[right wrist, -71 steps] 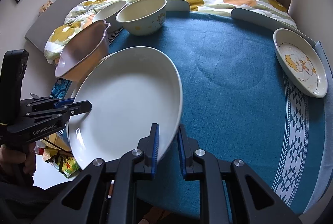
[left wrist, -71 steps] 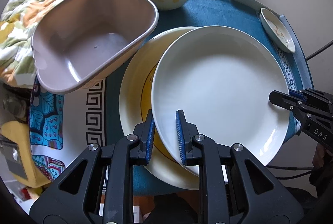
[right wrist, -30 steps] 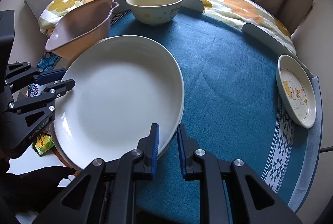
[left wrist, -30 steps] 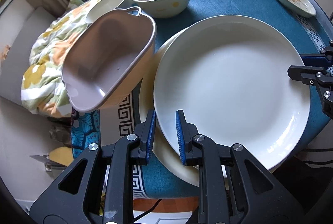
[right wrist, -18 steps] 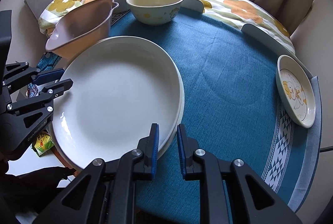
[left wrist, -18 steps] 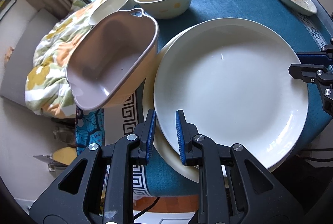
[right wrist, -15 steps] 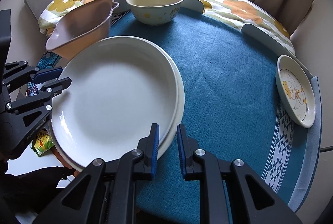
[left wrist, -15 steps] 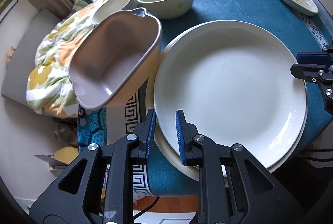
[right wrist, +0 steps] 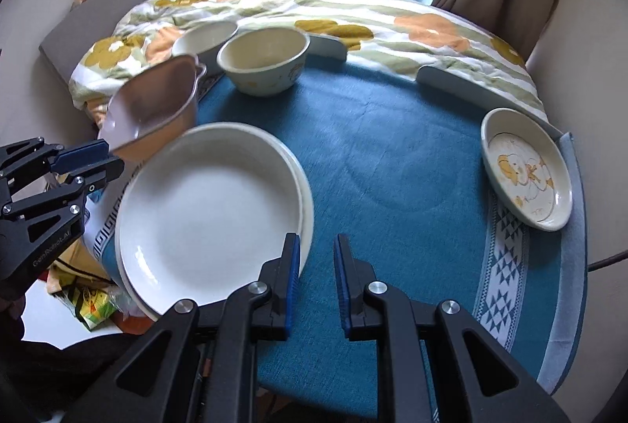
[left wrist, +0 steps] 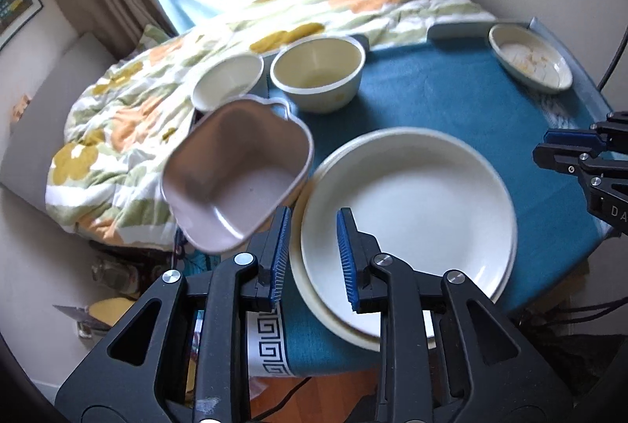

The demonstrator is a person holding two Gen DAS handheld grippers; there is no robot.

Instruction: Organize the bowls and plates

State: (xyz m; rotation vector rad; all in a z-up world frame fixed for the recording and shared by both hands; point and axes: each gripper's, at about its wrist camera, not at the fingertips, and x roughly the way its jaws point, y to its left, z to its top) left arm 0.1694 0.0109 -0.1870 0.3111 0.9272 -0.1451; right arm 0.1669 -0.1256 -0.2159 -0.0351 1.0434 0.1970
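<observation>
Left gripper: spread, empty | right gripper: spread, empty | white plate: rigid, glossy, breakable; you should pinch its raised rim, not the slick centre.

free: blue cloth mid-table | blocked: stacked plates, pink dish, probably touching

Three plates, three bowls.

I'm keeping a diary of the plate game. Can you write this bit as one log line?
white plate stacked on cream plate | left gripper open | right gripper open | neither holds anything
</observation>
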